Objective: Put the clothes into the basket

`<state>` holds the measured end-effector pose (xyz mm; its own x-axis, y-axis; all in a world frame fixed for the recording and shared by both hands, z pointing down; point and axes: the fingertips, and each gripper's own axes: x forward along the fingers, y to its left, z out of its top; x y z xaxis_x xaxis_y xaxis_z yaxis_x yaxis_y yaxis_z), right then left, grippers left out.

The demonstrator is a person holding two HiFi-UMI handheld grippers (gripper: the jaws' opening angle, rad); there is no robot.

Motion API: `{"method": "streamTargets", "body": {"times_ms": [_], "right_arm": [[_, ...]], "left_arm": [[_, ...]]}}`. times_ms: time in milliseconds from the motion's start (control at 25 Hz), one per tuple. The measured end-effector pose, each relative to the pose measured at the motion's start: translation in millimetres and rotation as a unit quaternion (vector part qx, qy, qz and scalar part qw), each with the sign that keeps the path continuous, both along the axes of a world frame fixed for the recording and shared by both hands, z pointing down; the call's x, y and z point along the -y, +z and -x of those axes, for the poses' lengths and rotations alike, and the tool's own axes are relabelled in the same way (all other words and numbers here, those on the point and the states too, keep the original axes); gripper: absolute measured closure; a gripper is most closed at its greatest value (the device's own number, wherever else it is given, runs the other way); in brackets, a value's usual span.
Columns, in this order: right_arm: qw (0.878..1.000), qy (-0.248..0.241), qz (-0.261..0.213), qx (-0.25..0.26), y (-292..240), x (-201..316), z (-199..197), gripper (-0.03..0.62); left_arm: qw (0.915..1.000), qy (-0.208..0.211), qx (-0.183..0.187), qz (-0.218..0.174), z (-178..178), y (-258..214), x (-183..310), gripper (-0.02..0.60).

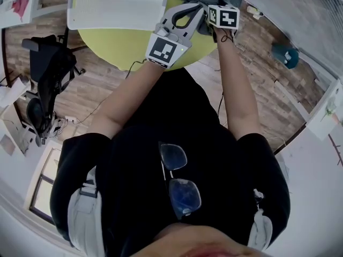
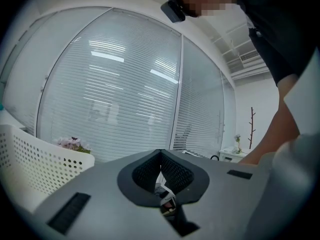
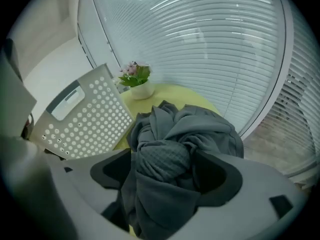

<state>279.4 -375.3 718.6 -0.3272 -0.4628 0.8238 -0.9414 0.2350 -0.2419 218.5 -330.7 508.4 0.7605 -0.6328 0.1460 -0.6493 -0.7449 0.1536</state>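
Clothes [image 3: 185,129], a crumpled dark grey heap of soft fabric (one fold looks waffle-knit), are lying on the round yellow-green table [image 1: 118,44] beside the white perforated plastic basket [image 3: 85,119]. The right hand-held gripper [image 3: 167,166] is standing wide open, heap between its jaws; the left hand-held gripper [image 2: 161,156] is showing closed jaws.

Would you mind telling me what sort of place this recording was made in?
Probably an office or meeting room: glass partition walls with slatted blinds, a black swivel chair on wood-look flooring, and a round yellow-green table.
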Motion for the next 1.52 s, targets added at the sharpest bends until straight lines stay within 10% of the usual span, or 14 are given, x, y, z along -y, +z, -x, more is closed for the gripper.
{"method": "streamTargets", "body": {"times_ms": [800, 1520], "right_arm": [[0.998, -0.037, 0.03, -0.043, 50, 10, 9, 0.205], [0.998, -0.047, -0.007, -0.036, -16, -6, -4, 0.276]], "left_arm": [[0.9991, 0.007, -0.007, 0.041, -3, 14, 5, 0.572], [0.9994, 0.027, -0.007, 0.018, -7, -18, -21, 0.571]]}}
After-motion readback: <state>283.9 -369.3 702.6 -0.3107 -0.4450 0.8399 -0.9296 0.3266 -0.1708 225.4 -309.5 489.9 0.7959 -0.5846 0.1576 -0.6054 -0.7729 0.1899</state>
